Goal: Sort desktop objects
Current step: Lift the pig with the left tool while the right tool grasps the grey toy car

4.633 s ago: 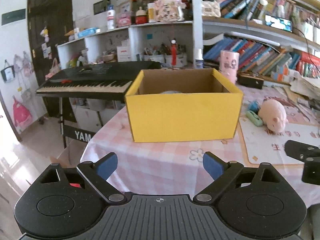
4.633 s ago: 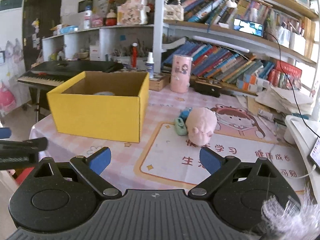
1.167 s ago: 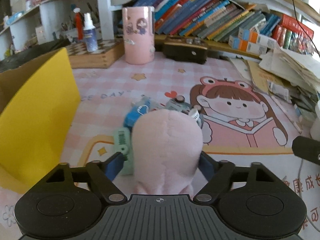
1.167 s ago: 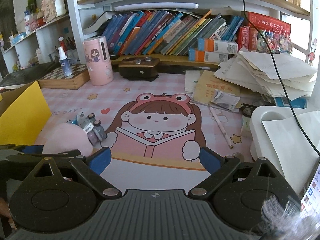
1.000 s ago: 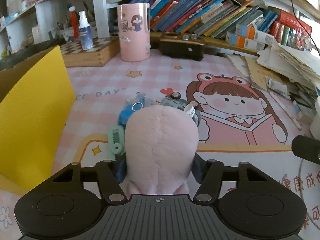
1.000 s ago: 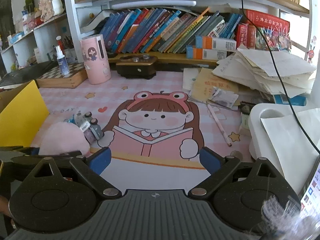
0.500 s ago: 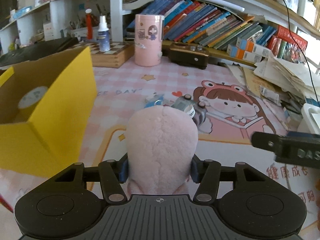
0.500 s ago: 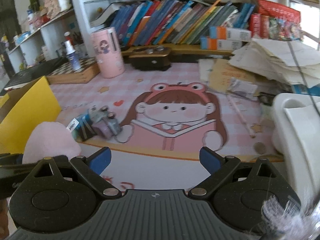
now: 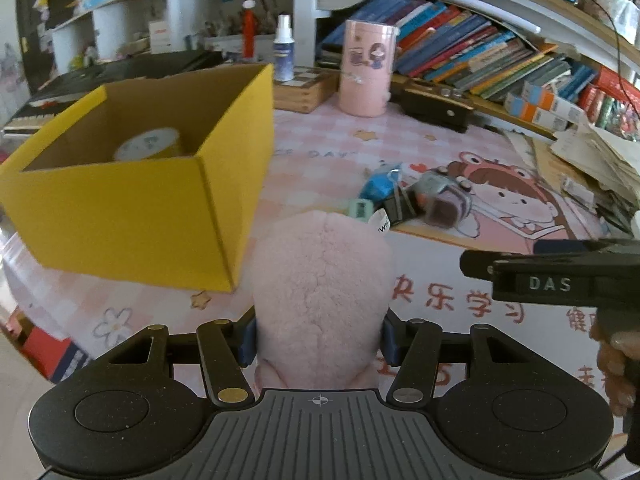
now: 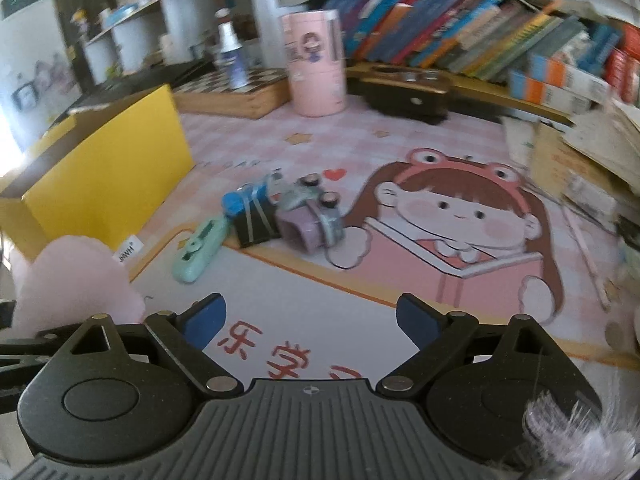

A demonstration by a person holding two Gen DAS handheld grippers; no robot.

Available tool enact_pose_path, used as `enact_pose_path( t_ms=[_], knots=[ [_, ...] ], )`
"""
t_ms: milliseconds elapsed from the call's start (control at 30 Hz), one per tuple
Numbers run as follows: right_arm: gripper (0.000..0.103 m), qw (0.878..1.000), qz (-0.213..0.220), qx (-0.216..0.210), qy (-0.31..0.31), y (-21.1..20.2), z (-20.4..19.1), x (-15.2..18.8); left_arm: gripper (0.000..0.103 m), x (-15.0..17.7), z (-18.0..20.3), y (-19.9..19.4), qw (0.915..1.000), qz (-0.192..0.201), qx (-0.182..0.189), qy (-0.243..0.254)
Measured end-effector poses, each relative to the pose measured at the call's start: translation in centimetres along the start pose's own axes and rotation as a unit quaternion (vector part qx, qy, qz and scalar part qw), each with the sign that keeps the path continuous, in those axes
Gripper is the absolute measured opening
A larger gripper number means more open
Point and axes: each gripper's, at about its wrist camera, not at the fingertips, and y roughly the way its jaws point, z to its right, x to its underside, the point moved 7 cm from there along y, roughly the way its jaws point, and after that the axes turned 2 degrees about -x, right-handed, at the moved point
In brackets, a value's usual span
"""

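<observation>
one item already lies in the yellow box [image 9: 132, 184]: a round roll or tub [image 9: 146, 145] with a pale top, seen on its floor from the left wrist view. a second is on its way, by the look of it: the left hand-held gripper [image 9: 318, 338] is pinching the pink plush toy [image 9: 320, 296] between its blue pads, the toy clear of the desk [image 9: 320, 152] and just beside the box's near corner, not yet over the opening.

several small things are left on the cartoon mat [image 10: 460, 240], near the box's right side: a mint green clip-like piece [image 10: 200, 250], a dark block with a blue cap [image 10: 252, 216], and a purple-and-teal toy camera [image 10: 312, 220], the last two touching each other. the right hand-held gripper [image 10: 310, 320] has just been narrowing a little but stands spread with nothing between its pads, aimed toward that cluster and well short of it.

my reading is that the sort is less than halfway: one piece binned, one carried, at least three waiting. whether the pink cylinder [image 9: 368, 68] and the spray bottle [image 9: 285, 54] at the back of the desk belong to the task, i cannot tell.
</observation>
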Motion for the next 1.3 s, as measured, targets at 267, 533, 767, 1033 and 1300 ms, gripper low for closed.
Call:
enact_pose_path(
  t_ms=[267, 533, 767, 1033, 1300],
  knots=[
    [0.087, 0.998, 0.016, 0.005, -0.055, 2.6, -0.8, -1.8, 0.055, 0.6, -1.0, -0.6, 0.9997, -0.001, -0.019, -0.014],
    [0.07, 0.99, 0.001, 0.028, -0.138, 6.7, 0.2, -4.6, 0.055, 0.4, -0.9, -0.7, 0.9996, 0.005, -0.025, -0.008],
    [0.054, 0.984, -0.017, -0.009, -0.175, 8.5, 0.0, -4.9, 0.055, 0.1, -0.7, -0.5, 0.9997, 0.004, -0.022, -0.003],
    [0.042, 0.985, -0.019, -0.028, -0.171, 8.7, -0.3, -5.2, 0.055, 0.0, -0.3, -0.4, 0.9999, 0.004, -0.014, 0.002],
    [0.042, 0.994, -0.007, -0.017, -0.11, 5.0, 0.6, -4.7, 0.055, -0.1, 0.1, -0.3, 1.0, 0.007, 0.002, 0.003]
  ],
)
